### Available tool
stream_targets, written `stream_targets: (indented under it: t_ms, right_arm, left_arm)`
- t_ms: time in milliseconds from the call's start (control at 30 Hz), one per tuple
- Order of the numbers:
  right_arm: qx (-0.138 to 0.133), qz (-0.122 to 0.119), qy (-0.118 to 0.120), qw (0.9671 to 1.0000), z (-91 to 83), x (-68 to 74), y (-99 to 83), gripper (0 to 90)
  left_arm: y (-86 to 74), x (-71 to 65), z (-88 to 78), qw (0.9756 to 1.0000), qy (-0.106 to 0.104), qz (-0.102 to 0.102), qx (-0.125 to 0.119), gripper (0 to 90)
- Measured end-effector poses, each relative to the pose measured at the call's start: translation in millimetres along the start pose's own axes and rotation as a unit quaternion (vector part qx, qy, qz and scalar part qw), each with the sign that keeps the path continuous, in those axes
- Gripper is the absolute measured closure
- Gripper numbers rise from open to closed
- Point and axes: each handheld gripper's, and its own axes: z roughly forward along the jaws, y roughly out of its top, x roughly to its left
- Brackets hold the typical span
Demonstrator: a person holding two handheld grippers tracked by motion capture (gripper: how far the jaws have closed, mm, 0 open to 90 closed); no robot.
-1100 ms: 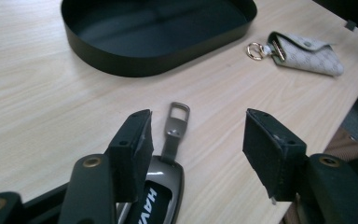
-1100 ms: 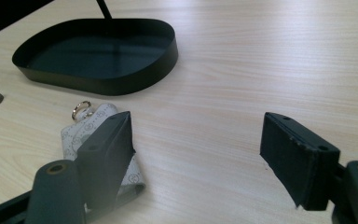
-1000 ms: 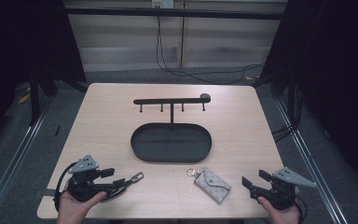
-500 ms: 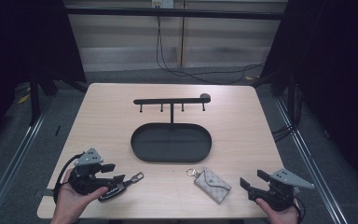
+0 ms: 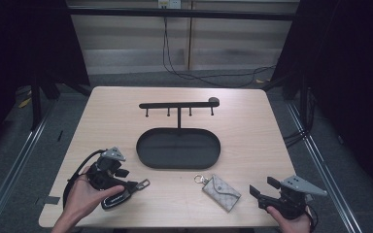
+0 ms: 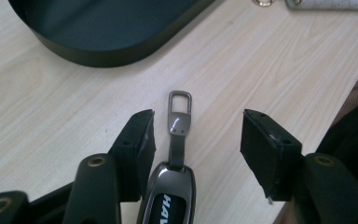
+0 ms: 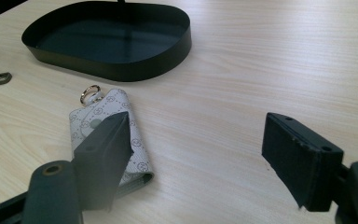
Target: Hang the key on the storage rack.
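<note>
A dark key fob (image 6: 170, 196) with a metal clip (image 5: 143, 184) lies on the wooden table near its front left. My left gripper (image 6: 196, 135) is over it, and the fob lies between the jaws. The jaws have just been closing. The left pad (image 6: 137, 140) sits right beside the fob and the right pad (image 6: 268, 149) stands well apart from it. A pale patterned key pouch (image 5: 222, 192) with a ring lies at the front centre-right. My right gripper (image 7: 200, 140) stands open just right of the pouch (image 7: 86, 123), with nothing between its jaws.
A black oval tray (image 5: 178, 166) sits mid-table, and behind it stands a black hook rack (image 5: 178, 104). In the left gripper view the tray's wall (image 6: 107, 53) is just beyond the fob. The table's front edge lies close to both hands.
The left hand has moved away from the front edge and a little right, bringing its jaws around the key fob, and the jaws have narrowed. The right gripper has kept still.
</note>
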Motion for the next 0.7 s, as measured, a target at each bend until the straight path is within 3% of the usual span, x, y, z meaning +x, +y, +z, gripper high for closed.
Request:
stream_targets:
  t_ms: [67, 233, 433, 700]
  right_arm:
    - [0.001, 0.001, 0.001, 1.0000, 0.5, -0.1, 0.1, 23.9]
    - [0.003, 0.001, 0.001, 1.0000, 0.9, -0.1, 0.2, 23.9]
    - [0.004, 0.002, 0.001, 1.0000, 0.9, -0.1, 0.1, 23.9]
    - [0.004, 0.003, 0.002, 1.0000, 0.9, -0.1, 0.1, 23.9]
  left_arm:
    - [4.8, -0.6, 2.0, 0.9997, 0.008, 0.005, 0.024, 47.7]
    - [15.8, 0.9, 11.7, 0.9984, 0.010, 0.013, 0.054, 51.8]
    - [27.6, -4.5, 28.0, 0.9941, 0.016, 0.025, 0.104, 51.2]
    - [35.0, -2.2, 37.1, 0.9896, 0.021, 0.031, 0.139, 52.2]
